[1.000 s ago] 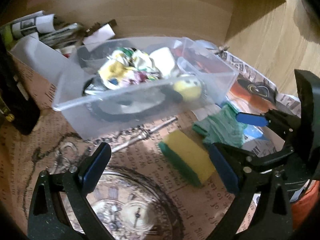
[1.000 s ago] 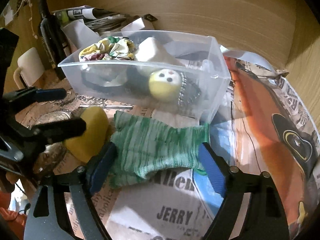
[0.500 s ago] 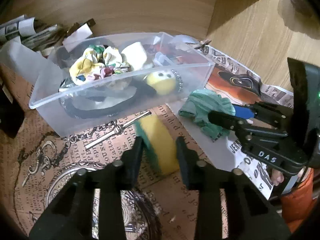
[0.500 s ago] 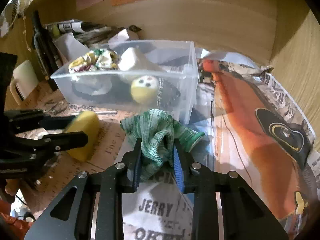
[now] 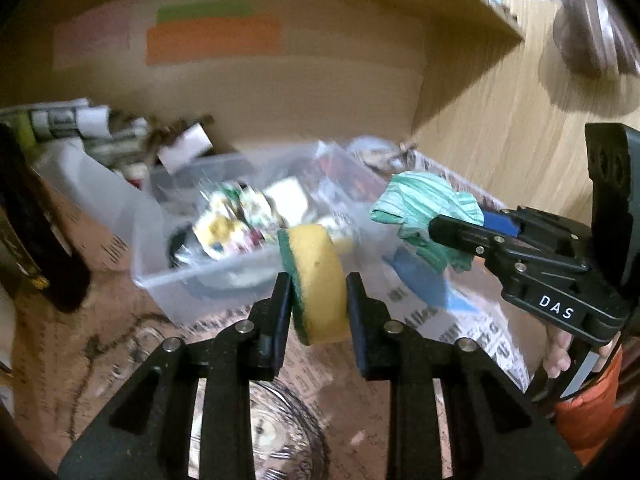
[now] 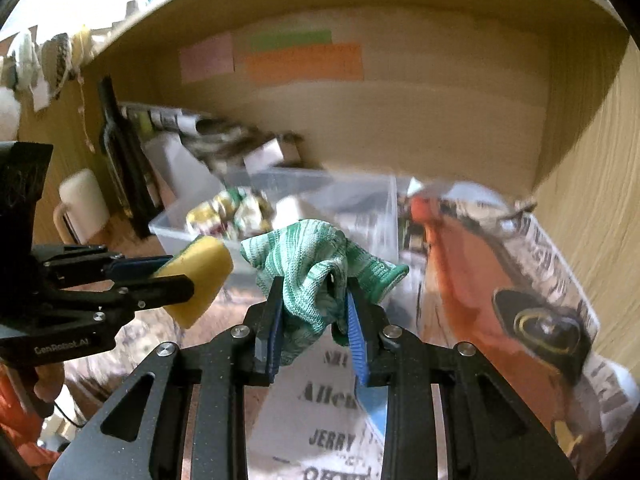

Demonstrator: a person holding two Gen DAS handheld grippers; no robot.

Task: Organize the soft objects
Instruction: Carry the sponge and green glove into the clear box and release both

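Observation:
My left gripper (image 5: 316, 296) is shut on a yellow sponge with a green scrub side (image 5: 316, 276) and holds it in the air in front of the clear plastic bin (image 5: 160, 276). It also shows in the right wrist view (image 6: 160, 274), with the sponge (image 6: 200, 276). My right gripper (image 6: 314, 304) is shut on a bunched green-and-white knitted cloth (image 6: 312, 264), lifted off the table. In the left wrist view that gripper (image 5: 460, 228) holds the cloth (image 5: 424, 204) beside the bin's right end. The bin (image 6: 360, 200) holds a patterned scrunchie (image 5: 232, 224) and other soft items, blurred.
Printed newspaper-style paper (image 6: 332, 420) covers the table. A wooden back wall with coloured sticky notes (image 6: 304, 60) and a wooden side wall (image 6: 592, 184) close in the space. Papers and a dark bottle (image 6: 120, 152) stand at the back left. A white mug (image 6: 80, 204) sits left.
Both grippers have risen from the table, the left carrying the sponge and the right carrying the green cloth, now at about bin height. The background is motion-blurred.

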